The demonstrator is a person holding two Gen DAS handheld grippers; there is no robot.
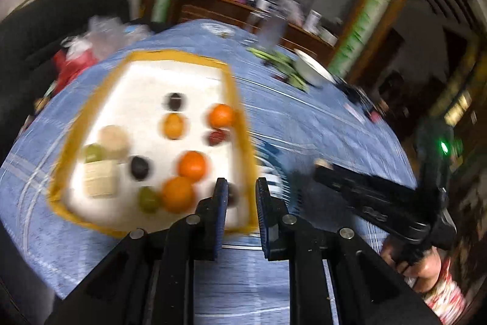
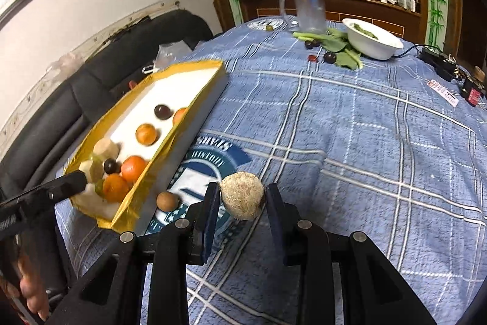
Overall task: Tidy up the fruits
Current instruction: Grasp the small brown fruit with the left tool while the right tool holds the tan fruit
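Note:
A gold-rimmed white tray [image 1: 234, 99] [image 2: 194, 72] lies on the blue checked tablecloth and holds several fruits: oranges [image 1: 192, 166] [image 2: 133, 168], dark plums [image 1: 139, 167] [image 2: 162, 111], green fruits [image 1: 147, 199] and pale pieces [image 1: 114, 137]. My left gripper [image 1: 242, 188] is open and empty, above the tray's near right corner. My right gripper [image 2: 242, 194] is open around a rough beige round fruit [image 2: 242, 195] on the cloth; touch cannot be told. A small brown fruit [image 2: 166, 201] lies beside the tray. The right gripper also shows in the left wrist view [image 1: 322, 165].
At the far side stand a glass mug [image 2: 307, 8], a white bowl [image 2: 369, 43], green leaves [image 2: 338, 51] with dark plums [image 2: 329, 57] and a small red fruit [image 2: 313, 58]. Black electronics [image 2: 441, 66] lie at the right edge. A black sofa [image 2: 91, 87] sits behind the tray.

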